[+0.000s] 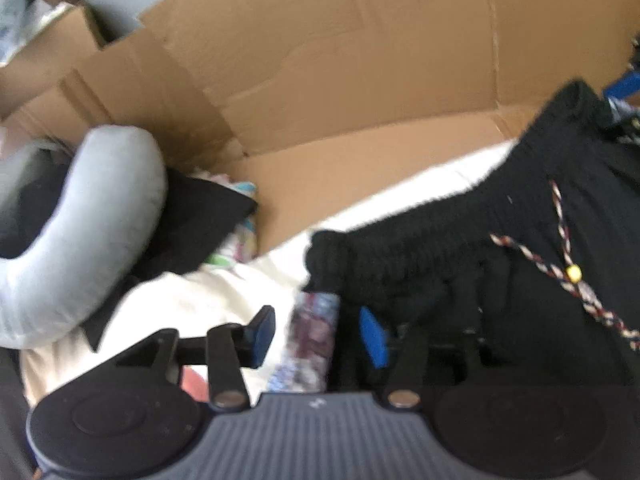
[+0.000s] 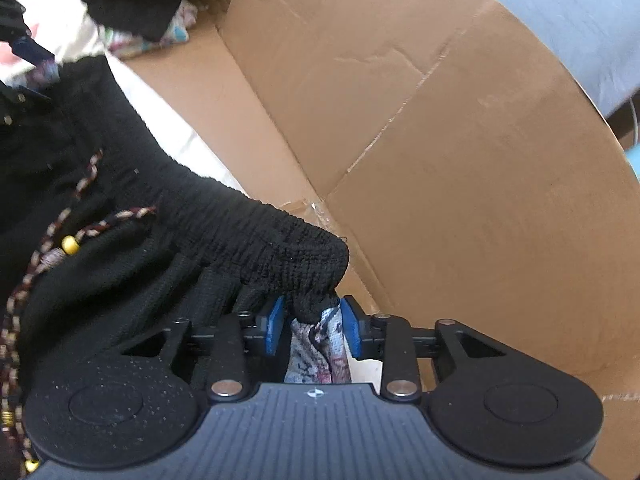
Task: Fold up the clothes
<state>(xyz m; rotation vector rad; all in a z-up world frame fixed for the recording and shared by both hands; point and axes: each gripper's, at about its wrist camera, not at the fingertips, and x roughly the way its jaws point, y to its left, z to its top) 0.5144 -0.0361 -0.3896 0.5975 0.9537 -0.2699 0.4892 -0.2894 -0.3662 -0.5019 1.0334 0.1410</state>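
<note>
Right gripper point(image 2: 314, 326) clamps the black shorts point(image 2: 120, 216) at a waistband corner, left gripper point(image 1: 316, 332) open alongside; the small bite may slip under tension.

The black garment point(image 1: 500, 248) runs off the right edge of the left wrist view and hides the left gripper's point(image 1: 316, 334) right finger; motion blur smears its patterned lining point(image 1: 310, 344).

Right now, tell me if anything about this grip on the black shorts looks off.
Yes. The right gripper pinches the black shorts at one waistband corner together with a patterned cloth bunched between its pads, so two fabrics seem caught at once. The drawstring dangles loose across the front.
</note>
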